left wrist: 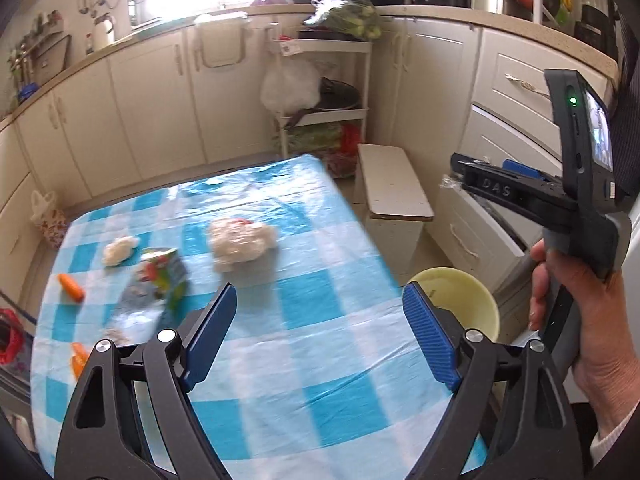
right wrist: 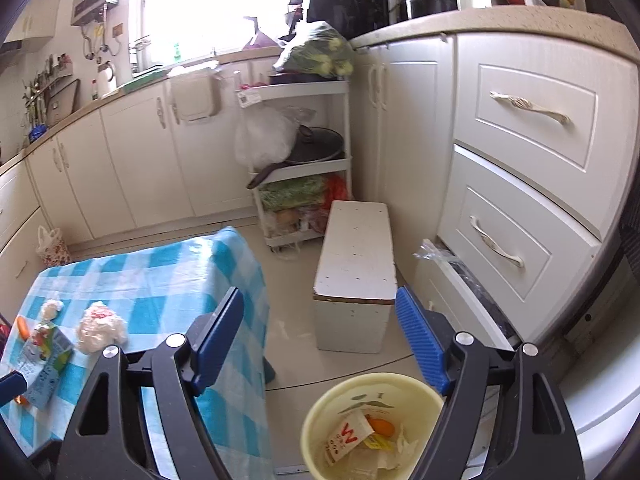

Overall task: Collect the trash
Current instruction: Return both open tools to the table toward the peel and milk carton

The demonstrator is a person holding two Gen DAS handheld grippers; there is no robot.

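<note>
- So I was mid trash run: both hands empty. My left gripper (left wrist: 318, 336) had its blue pads spread wide with nothing between them, same story for my right gripper (right wrist: 320, 344).
- The bin (right wrist: 316, 420) sat on the floor just off the table's corner, under my right hand, with a carton scrap, some paper and something orange already inside. So I'd call it partway done.
- Still out on the checked tablecloth (left wrist: 280, 360): a crumpled juice carton (left wrist: 158, 280), a big wad of plastic wrap (left wrist: 240, 244), a smaller crumpled wad (left wrist: 118, 250), an orange bit (left wrist: 72, 287) next to the carton, and another orange bit (left wrist: 78, 360) at the near left edge.
- Next move, I figured, was the left hand reaching back out over the table. The carton or the big wad looked easiest; pads needed to straddle the thing and close on it.
- Not much in the way. A white stool (right wrist: 354, 268) stood past the bin, well clear, and a rolling cart (right wrist: 300, 160) behind that. The only real hazard was my two grippers crowding each other over the bin.
- The left view was blurry, so I couldn't tell what the orange bits were.
</note>
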